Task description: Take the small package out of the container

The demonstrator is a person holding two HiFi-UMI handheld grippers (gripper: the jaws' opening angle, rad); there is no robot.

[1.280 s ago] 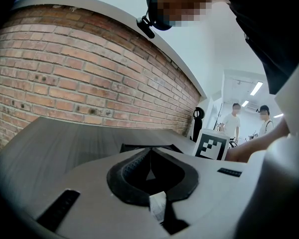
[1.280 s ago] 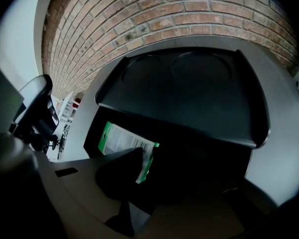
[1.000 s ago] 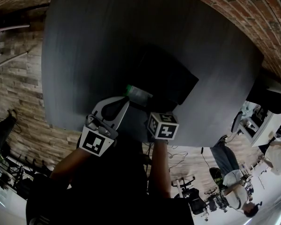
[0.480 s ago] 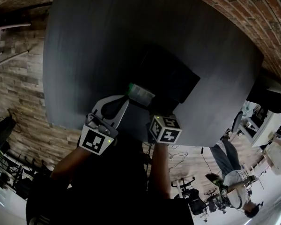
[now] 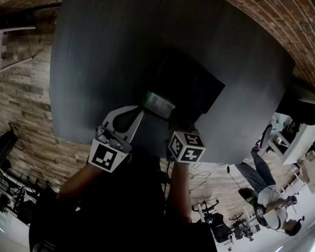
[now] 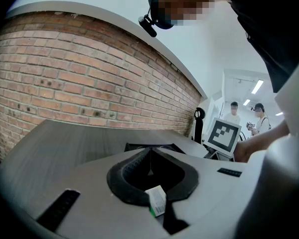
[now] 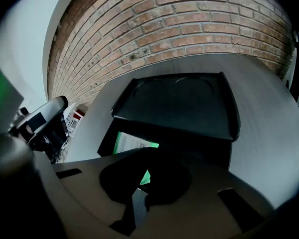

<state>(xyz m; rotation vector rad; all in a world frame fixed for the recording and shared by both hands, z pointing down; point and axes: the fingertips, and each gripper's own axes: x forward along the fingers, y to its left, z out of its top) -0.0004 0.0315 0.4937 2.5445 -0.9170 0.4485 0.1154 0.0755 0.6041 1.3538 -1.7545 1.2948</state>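
**While the left gripper (image 6: pixel 153 183) pinches it, the small package (image 5: pixel 158 104) sits at the near-left edge of the container (image 5: pixel 207 93)**

As the head view shows it, the package is a white-and-green slab over the dark table (image 5: pixel 105 51). It lies at about 8 o'clock from the middle of the black container and touches its edge. Whether it has cleared the wall cannot be told. Its long axis runs roughly from 10 to 4 o'clock.

The left gripper reaches it from 7 o'clock. Its jaws are pressed onto one narrow end, which the left gripper view shows standing between them.

The right gripper (image 7: pixel 148 176) lies at 5 o'clock of the package and tilts steeply down toward it. Its jaws read as drawn together with nothing between them, though that view is dark. The package's green-bordered face shows just beyond them, framed by dark container walls.

Judged from this, the left hand is the nearer and has the hold. The container lies at 1 to 2 o'clock of its fingers, so the coming move turns on drawing the package back toward 7 o'clock. A pull across the long axis could catch the far end on the wall.
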